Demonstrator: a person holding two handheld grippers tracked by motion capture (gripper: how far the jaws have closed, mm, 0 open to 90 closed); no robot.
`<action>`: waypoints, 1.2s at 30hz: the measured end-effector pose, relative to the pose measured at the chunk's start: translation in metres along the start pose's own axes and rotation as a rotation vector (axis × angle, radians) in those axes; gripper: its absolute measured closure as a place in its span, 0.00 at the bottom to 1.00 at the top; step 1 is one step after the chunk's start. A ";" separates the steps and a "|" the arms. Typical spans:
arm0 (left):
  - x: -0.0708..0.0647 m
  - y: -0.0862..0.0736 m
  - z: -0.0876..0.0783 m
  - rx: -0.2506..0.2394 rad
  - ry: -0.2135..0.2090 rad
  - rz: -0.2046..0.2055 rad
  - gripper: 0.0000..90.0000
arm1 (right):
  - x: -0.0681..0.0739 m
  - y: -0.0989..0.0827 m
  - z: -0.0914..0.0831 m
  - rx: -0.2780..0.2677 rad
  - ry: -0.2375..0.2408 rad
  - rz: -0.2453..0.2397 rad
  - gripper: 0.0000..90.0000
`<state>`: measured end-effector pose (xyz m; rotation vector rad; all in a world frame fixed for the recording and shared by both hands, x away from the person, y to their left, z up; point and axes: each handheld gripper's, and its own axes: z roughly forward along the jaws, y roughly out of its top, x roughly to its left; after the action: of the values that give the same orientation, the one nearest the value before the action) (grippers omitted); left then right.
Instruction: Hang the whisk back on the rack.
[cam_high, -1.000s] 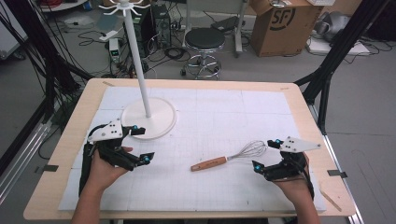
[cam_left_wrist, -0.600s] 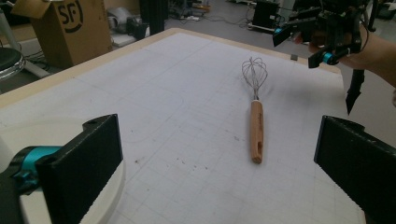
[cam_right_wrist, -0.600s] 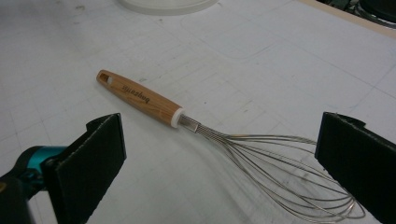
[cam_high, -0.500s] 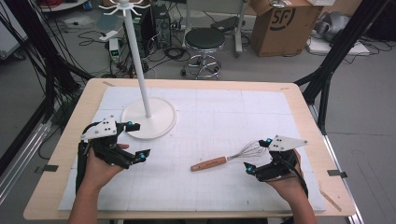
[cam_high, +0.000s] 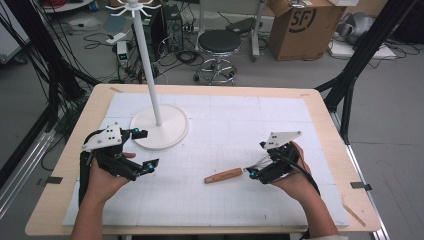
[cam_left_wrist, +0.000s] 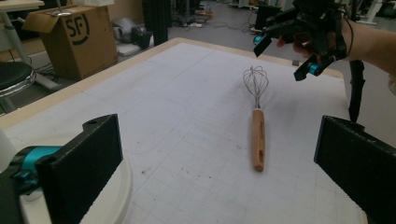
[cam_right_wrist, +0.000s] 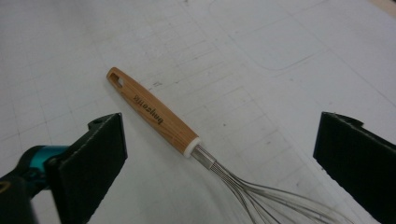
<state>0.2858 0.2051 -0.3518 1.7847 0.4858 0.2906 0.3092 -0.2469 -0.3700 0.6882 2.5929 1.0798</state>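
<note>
A whisk with a wooden handle and a wire head lies flat on the white gridded mat, right of centre. My right gripper hovers over its wire head, jaws open and wide apart. In the right gripper view the whisk lies below the open right gripper, touching neither pad. My left gripper sits at the mat's left, beside the stand's base. Its jaws have just been opening and are open with nothing between them. The left gripper view looks past the left gripper at the whisk and the right gripper.
A white hook stand with a round base and a tall pole stands at the mat's back left. The wooden table edge frames the mat. Beyond the table are a stool, a cardboard box and floor cables.
My right gripper has moved left along the table, from beside the whisk's wire head to over it. The left hand has barely shifted. The whisk lies where it was.
</note>
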 end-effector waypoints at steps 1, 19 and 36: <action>0.000 0.000 0.000 0.000 0.001 0.001 0.02 | 0.000 0.003 0.004 0.019 0.011 -0.005 0.04; 0.001 -0.002 -0.001 0.005 0.013 -0.004 0.02 | 0.007 0.021 0.073 0.396 0.164 -0.220 0.39; 0.000 -0.002 0.002 0.007 0.006 0.001 0.02 | 0.010 0.020 0.084 0.488 0.202 -0.199 0.76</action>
<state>0.2864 0.2042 -0.3540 1.7911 0.4910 0.2954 0.3399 -0.1791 -0.4141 0.4126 3.0562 0.4774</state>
